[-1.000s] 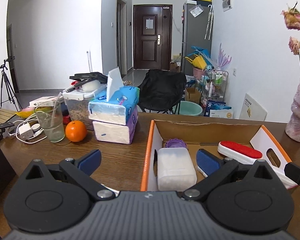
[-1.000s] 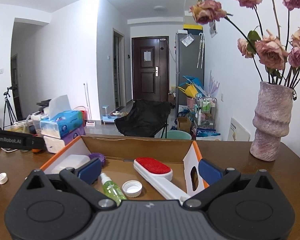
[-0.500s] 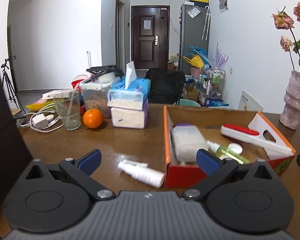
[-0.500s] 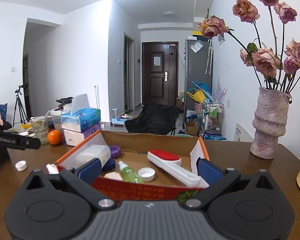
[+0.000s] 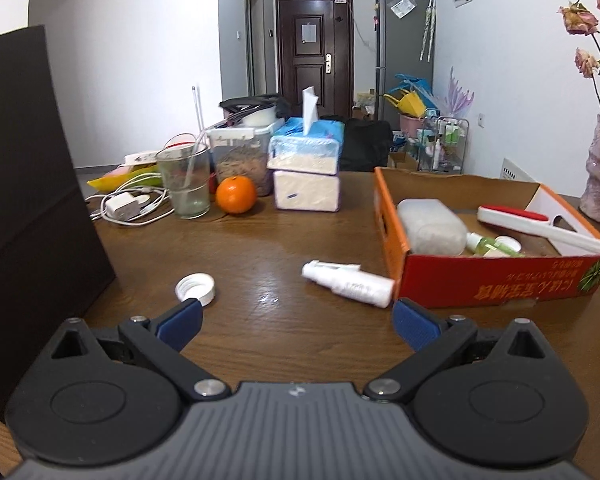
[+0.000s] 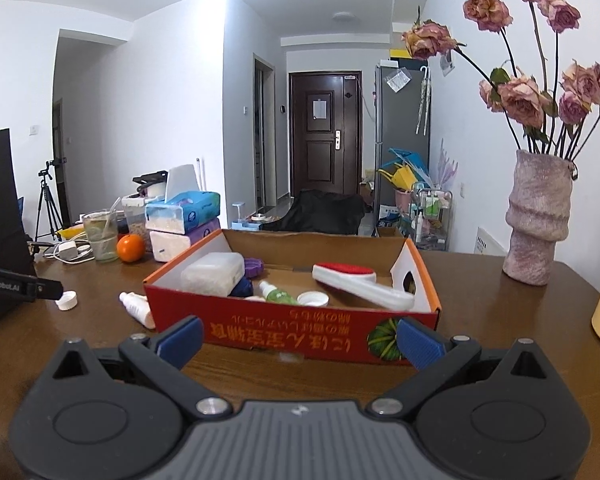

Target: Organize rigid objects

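White spray bottle (image 5: 348, 283) lies flat on the desk (image 5: 260, 248), just ahead of the left gripper (image 5: 296, 326), beside the orange box (image 5: 496, 280); white cap (image 5: 195, 289) by its left finger. Both grippers gape empty, the right gripper (image 6: 300, 340) facing the box.

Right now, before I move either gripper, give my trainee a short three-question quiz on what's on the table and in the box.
1. True or false: the white spray bottle lies on its side inside the cardboard box.
2. Which loose item sits nearest the left gripper? A) orange B) white cap C) glass
3. Fill in: the lint brush in the box has a ___ pad.

Key: 1 false, it lies on the table beside the box; 2 B; 3 red.
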